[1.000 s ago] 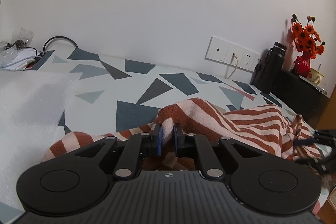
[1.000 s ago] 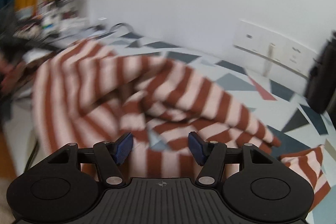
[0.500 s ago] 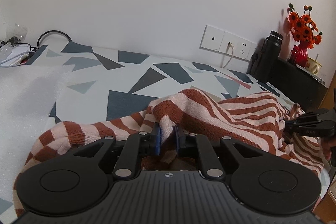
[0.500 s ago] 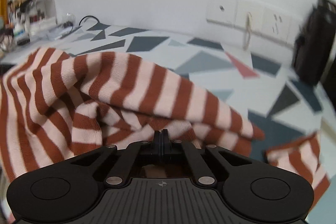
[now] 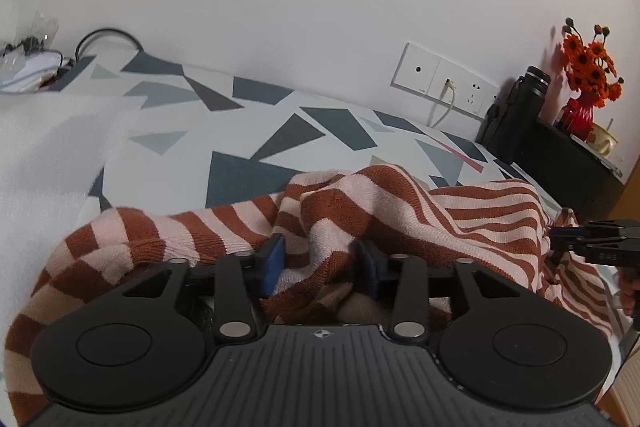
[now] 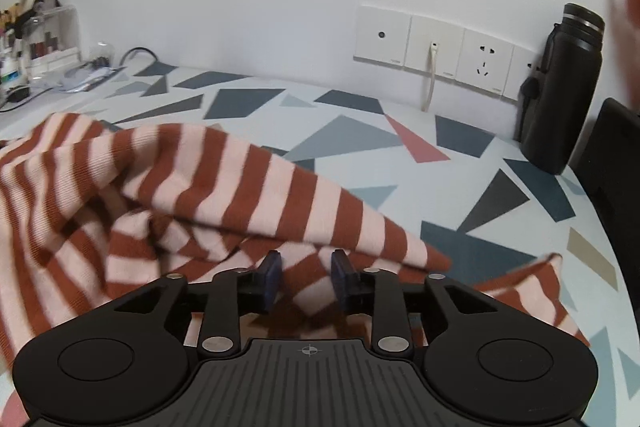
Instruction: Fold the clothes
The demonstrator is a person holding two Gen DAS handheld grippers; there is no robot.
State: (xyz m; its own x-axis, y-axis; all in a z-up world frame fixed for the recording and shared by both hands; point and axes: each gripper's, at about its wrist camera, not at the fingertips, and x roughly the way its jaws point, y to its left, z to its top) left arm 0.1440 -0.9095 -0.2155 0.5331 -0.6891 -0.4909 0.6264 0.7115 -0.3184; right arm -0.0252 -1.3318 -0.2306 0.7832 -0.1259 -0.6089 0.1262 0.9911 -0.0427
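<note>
Patterned tabletop (image 5: 248, 131), white with grey and blue triangles, is running back to a white wall; socket panel (image 6: 432, 47) and dark flask (image 6: 564, 87) are standing at the far right, orange flowers (image 5: 588, 67) beyond them.

Striped sweater (image 5: 400, 203), rust and pale pink knit, is lying crumpled across the near part of the tabletop. Its long axis is stretching side to side, left to right across both wrist views. One loose piece (image 6: 532, 283) is trailing off at the right, in the right wrist view.

Left gripper (image 5: 320, 263): blue pads are standing apart, released, with a ridge of cloth rising between them but not pinched. Cloth is lying directly ahead of and under the fingers.

Right gripper (image 6: 306, 279): pads are likewise parted, striped fabric bunching between and below them, no squeeze showing. In the left wrist view this gripper (image 5: 592, 243) is sitting at the sweater's far right end.

Judgement: each gripper is sitting at its own end of the garment, so neither is nearer overall; the next grasp is looking like a plain closing on the fold already lying between each pair of pads. The garment is far from flat; folding proper is not yet beginning.
</note>
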